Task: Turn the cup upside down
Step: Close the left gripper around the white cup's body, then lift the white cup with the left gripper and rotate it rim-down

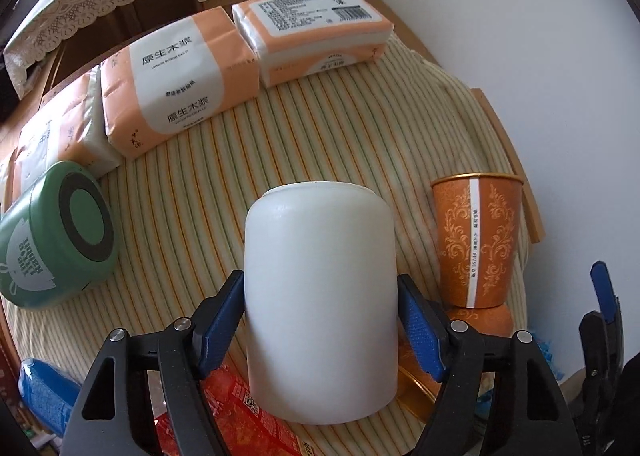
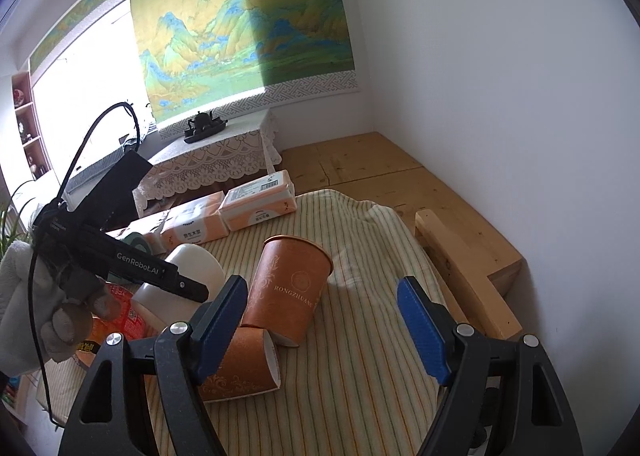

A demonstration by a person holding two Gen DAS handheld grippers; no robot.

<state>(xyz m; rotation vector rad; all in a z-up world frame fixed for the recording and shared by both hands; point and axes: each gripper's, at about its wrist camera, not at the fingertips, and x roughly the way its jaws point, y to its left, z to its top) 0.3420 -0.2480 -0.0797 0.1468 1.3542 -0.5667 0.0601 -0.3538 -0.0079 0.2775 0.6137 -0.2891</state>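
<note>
A white plastic cup [image 1: 320, 296] stands upside down, base up, between the blue pads of my left gripper [image 1: 320, 320], which is shut on it. It also shows in the right wrist view [image 2: 188, 276], behind the left gripper's body [image 2: 132, 264]. My right gripper [image 2: 324, 328] is open and empty above the striped cloth [image 2: 360, 376]. An orange paper cup [image 1: 476, 240] [image 2: 288, 288] stands upright to the right of the white cup. A second orange cup [image 2: 240, 368] lies on its side by my right gripper's left finger.
Three tissue packs [image 1: 176, 83] line the far edge of the cloth. A green tin [image 1: 56, 236] lies at left. A red packet [image 1: 240, 416] lies under the white cup. A wooden block [image 2: 460, 264] and the white wall [image 2: 500, 95] are at right.
</note>
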